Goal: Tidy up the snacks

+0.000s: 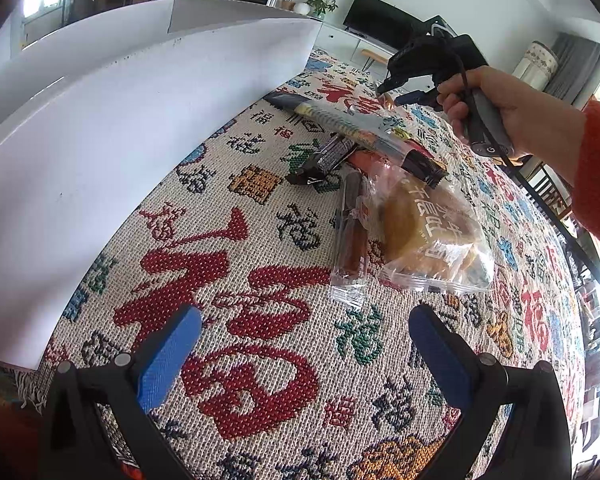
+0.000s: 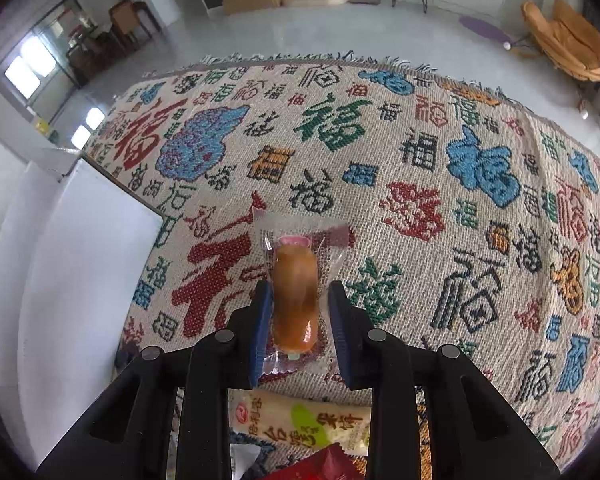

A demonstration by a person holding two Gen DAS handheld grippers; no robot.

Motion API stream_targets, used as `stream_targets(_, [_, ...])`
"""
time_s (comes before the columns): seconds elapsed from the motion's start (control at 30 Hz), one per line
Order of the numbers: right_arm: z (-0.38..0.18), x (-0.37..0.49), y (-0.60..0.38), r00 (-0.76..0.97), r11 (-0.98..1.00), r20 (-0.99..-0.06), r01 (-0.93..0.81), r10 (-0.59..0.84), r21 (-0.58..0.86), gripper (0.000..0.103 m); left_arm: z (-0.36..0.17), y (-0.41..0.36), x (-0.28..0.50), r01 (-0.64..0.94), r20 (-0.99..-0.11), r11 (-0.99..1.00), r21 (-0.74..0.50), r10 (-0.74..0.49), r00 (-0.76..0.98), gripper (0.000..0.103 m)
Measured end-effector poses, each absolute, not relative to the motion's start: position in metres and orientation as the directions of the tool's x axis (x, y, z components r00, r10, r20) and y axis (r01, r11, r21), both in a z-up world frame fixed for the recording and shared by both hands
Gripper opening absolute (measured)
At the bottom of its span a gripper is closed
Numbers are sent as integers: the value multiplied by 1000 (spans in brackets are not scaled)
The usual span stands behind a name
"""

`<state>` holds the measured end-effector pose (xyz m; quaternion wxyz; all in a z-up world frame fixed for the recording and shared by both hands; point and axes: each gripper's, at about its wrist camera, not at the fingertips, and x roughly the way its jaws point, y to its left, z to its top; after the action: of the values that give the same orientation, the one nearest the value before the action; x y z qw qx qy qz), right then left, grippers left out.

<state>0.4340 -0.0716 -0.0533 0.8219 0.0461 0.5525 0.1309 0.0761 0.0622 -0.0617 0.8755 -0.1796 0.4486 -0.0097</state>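
Right now our small clear-wrapped sausage snack (image 2: 294, 300) sits between the blue pads of the right gripper (image 2: 296, 324), which has narrowed onto it; the left pad touches the wrapper, while on the right side we see only loose film against the pad, so we judge the grip to be light at best. Whether the snack is off the patterned woven cloth (image 2: 420, 200) we cannot tell from either view.

Our first worry is slip: slick film and a rounded filling could squirt forward out of the pads if we lift quickly. Squeezing harder could squash the soft piece or burst the seal.

Just beneath the gripper lie a pale packet with green print (image 2: 300, 424) and a red wrapper (image 2: 320, 464); a low swing could drag them along.

In the left wrist view, the remaining pile sits near the white box (image 1: 100, 140): a bagged round pastry (image 1: 428, 236), a dark stick in clear film (image 1: 350, 232), a dark candy bar (image 1: 328, 156) and a long striped packet (image 1: 340, 124). The box wall stands tall beside them, so a low carry might clip its edge and knock the snack loose.

Our left gripper (image 1: 304, 344) hangs wide and empty over the cloth, unable to catch anything dropped.
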Motion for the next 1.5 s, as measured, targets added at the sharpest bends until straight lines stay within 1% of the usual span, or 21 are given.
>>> stream_targets(0.17, [-28, 418, -82, 369, 947, -875, -194, 313, 256, 30, -62, 62, 77, -146, -783, 936, -319, -174, 597, 103])
stream_targets(0.37, [-11, 361, -127, 349, 929, -867, -233, 355, 287, 31, -60, 64, 72, -146, -777, 937, -318, -169, 607, 103])
stream_targets(0.53, [-22, 298, -174, 316, 943, -902, -247, 294, 220, 31, -57, 66, 66, -145, -770, 936, -320, -169, 615, 102])
stream_targets(0.63, [-28, 256, -201, 303, 948, -912, -241, 275, 206, 32, -55, 67, 63, -146, -767, 936, -321, -167, 620, 103])
stream_targets(0.7, [-32, 226, -216, 306, 949, -913, -246, 268, 196, 33, -54, 68, 61, -148, -766, 936, -321, -164, 622, 103])
stream_targets(0.83, [-45, 184, -238, 330, 962, -921, -241, 207, 130, 33, -54, 67, 59, -152, -771, 937, -314, -158, 617, 103])
stream_targets(0.93, [-61, 168, -243, 350, 967, -921, -238, 174, 92, 43, -53, 66, 57, -155, -774, 940, -303, -148, 616, 103])
stream_targets(1.0, [-72, 162, -244, 374, 969, -912, -232, 169, 84, 57, -53, 66, 56, -159, -775, 941, -298, -141, 616, 103])
stream_targets(1.07, [-81, 156, -244, 421, 970, -891, -232, 169, 74, 61, -52, 67, 54, -165, -773, 940, -298, -136, 620, 103])
stream_targets(1.1, [-82, 152, -242, 456, 969, -874, -241, 167, 60, 67, -51, 68, 53, -167, -771, 939, -301, -136, 622, 103])
stream_targets(1.17, [-85, 146, -237, 498, 965, -852, -259, 163, 34, 73, -51, 71, 52, -172, -768, 935, -309, -138, 626, 103])
stream_targets(1.27, [-89, 140, -234, 558, 964, -814, -265, 162, 10, 78, -53, 71, 52, -176, -772, 933, -313, -143, 619, 103])
stream_targets(1.33, [-90, 137, -235, 583, 965, -795, -262, 168, 11, 78, -53, 69, 53, -170, -776, 936, -308, -144, 614, 103])
stream_targets(1.5, [-90, 136, -234, 585, 965, -794, -262, 165, 7, 80, -55, 67, 56, -161, -781, 937, -310, -155, 605, 103])
